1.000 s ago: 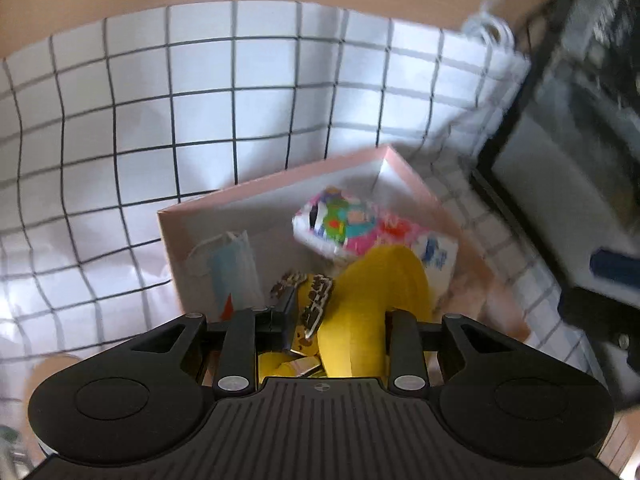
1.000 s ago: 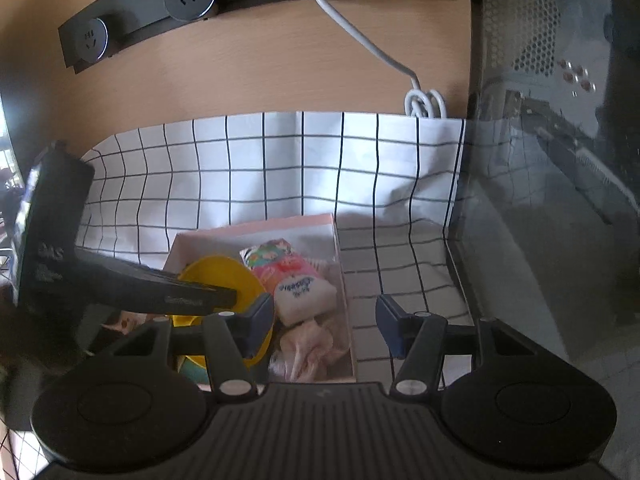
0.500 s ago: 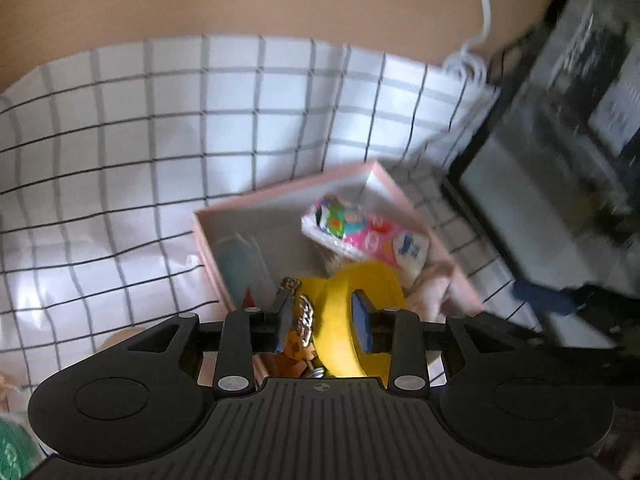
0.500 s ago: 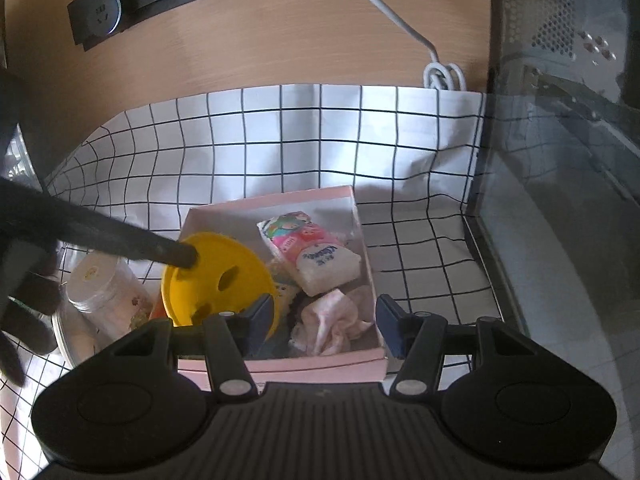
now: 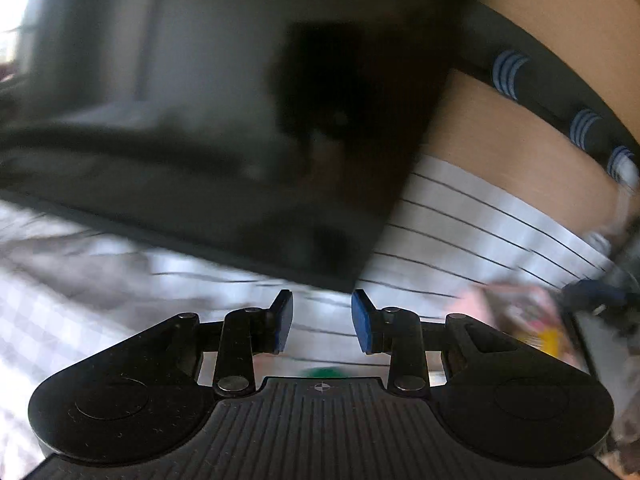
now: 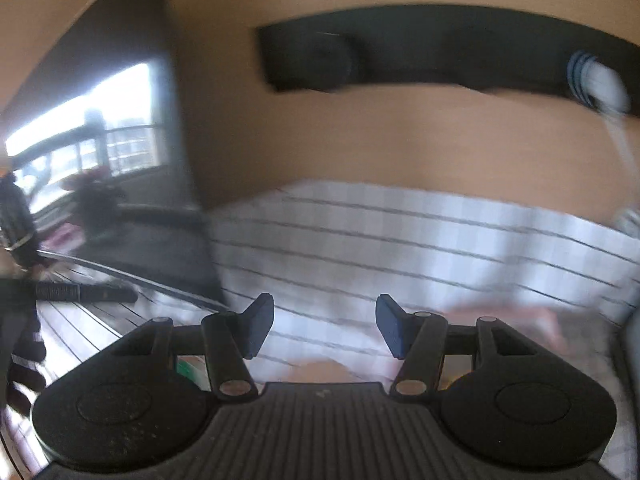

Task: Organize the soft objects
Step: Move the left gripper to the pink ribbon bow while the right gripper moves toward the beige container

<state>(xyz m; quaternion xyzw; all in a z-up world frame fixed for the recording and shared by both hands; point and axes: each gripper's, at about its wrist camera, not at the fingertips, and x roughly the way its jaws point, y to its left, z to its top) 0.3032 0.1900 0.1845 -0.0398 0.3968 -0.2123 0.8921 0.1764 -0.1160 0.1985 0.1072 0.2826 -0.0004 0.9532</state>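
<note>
Both views are smeared by motion. My left gripper (image 5: 322, 320) is open over the checked cloth (image 5: 460, 232), with nothing between its blue pads. At the right edge of the left wrist view lies the pink box (image 5: 480, 300); a colourful pack and something yellow (image 5: 554, 338) show inside it as a blur. My right gripper (image 6: 324, 328) is also open and empty, above the same cloth (image 6: 400, 240). Only a pink smear of the box (image 6: 540, 316) shows low on the right in that view.
A large dark slab (image 5: 200, 120), perhaps a screen, fills the upper left of the left wrist view. A black power strip (image 6: 400, 48) runs along the tan wall. A window (image 6: 100, 120) and a dark gripper finger (image 6: 80, 292) are at the left. Something green (image 5: 324, 372) lies under the left gripper.
Both cameras have swung left and up, away from the pink box, which slid to the right edge. The yellow thing that was between the left fingers is no longer there.
</note>
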